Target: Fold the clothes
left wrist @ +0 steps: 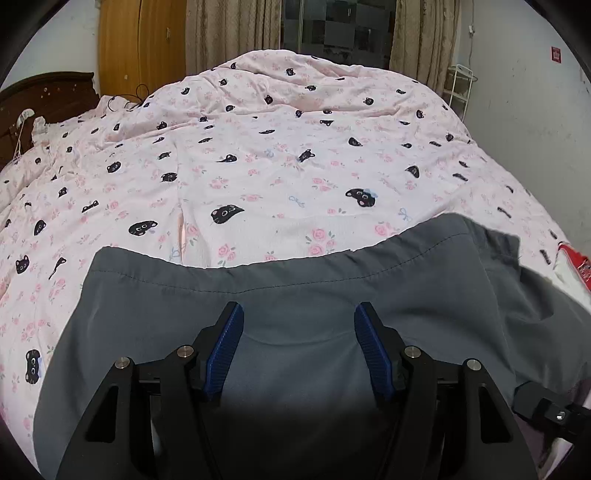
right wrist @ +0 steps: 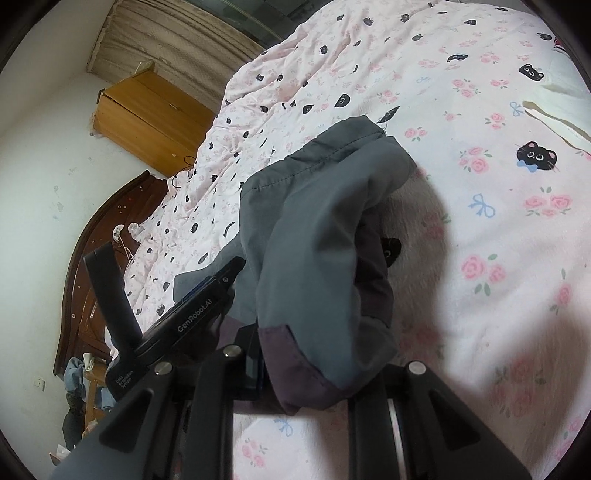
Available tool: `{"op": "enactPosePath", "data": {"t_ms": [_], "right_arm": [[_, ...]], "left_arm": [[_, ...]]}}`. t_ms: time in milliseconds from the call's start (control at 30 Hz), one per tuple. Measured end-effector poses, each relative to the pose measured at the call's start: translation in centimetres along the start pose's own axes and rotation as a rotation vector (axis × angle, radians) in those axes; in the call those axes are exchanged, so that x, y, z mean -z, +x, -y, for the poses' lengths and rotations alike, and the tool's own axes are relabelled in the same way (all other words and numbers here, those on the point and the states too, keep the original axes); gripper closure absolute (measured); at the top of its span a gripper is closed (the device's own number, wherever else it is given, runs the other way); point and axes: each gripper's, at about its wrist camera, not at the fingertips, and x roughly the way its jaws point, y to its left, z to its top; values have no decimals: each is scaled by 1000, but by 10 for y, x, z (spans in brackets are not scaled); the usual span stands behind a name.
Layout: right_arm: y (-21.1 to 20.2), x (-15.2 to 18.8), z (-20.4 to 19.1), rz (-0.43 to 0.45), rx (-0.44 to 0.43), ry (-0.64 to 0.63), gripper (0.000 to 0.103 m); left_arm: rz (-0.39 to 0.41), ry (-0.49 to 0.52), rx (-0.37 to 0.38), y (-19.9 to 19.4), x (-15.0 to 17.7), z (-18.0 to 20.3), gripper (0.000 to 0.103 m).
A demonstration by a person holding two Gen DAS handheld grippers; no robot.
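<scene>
One grey fabric garment on the bed, mid-fold: left tool apart above it, right tool seemingly clamped on its edge; next, carry that edge across.

The left gripper is matte black with ribbed blue pads, silver screws and white "GenRobot.AI" lettering.

A home bedroom: a bed under a pink cat-print duvet, a dark wooden headboard, a wooden wardrobe and beige curtains.
</scene>
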Motion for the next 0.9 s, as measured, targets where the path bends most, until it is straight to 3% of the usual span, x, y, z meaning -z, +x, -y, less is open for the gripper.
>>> {"op": "enactPosePath", "data": {"t_ms": [200, 367, 533, 900], "right_arm": [[-2, -1, 1, 0, 6, -4, 84], [1, -2, 0, -3, 15, -10, 84], [0, 0, -1, -7, 28, -13, 84], [-12, 2, -57, 43, 161, -263, 85]], "left_arm": [[119, -37, 30, -50, 14, -8, 45], [90, 18, 47, -52, 40, 4, 45], [120, 32, 43, -36, 55, 3, 44], [87, 4, 28, -42, 43, 2, 44]]}}
